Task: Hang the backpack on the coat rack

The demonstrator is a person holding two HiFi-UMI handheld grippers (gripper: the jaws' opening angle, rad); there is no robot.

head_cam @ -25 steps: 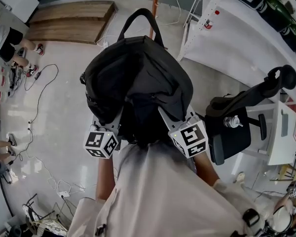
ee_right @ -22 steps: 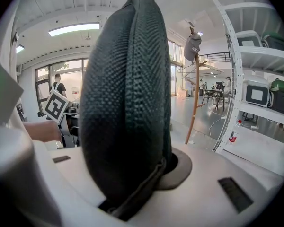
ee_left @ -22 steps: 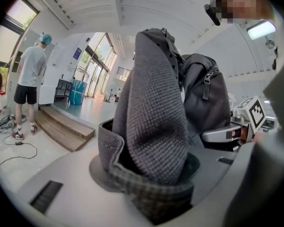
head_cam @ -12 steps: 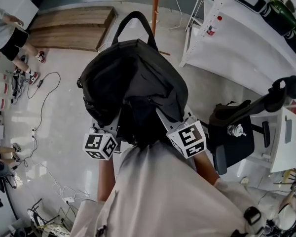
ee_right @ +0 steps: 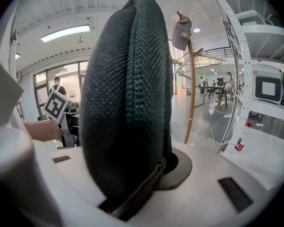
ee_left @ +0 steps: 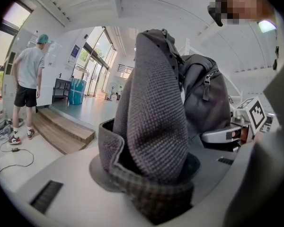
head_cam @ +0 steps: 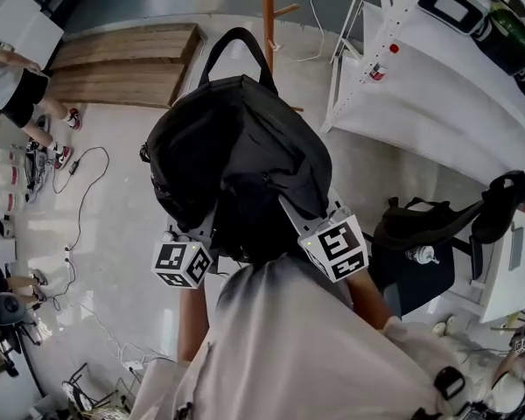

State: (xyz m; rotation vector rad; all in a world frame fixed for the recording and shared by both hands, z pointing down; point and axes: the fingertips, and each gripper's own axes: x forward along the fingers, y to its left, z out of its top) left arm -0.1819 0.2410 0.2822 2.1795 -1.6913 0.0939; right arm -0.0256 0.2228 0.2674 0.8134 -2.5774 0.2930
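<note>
With the left gripper [ee_left: 150, 183] and right gripper [ee_right: 135, 186] both clamped on it, the backpack [head_cam: 236, 151] has come nearer the coat rack [head_cam: 267, 7], not yet hung

The backpack [head_cam: 241, 147] is held aloft, just beside the coat rack [head_cam: 267, 7].

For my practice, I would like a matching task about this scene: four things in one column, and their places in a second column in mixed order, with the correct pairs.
Things:
1. backpack
2. cap
3. wooden platform
4. bottle

Places:
A. beside the white shelf
B. gripped by the left hand-held gripper and the right hand-held gripper
C. on top of the coat rack
D. on the floor, upper left in the head view

Pairs: 1-B, 2-C, 3-D, 4-A
</note>
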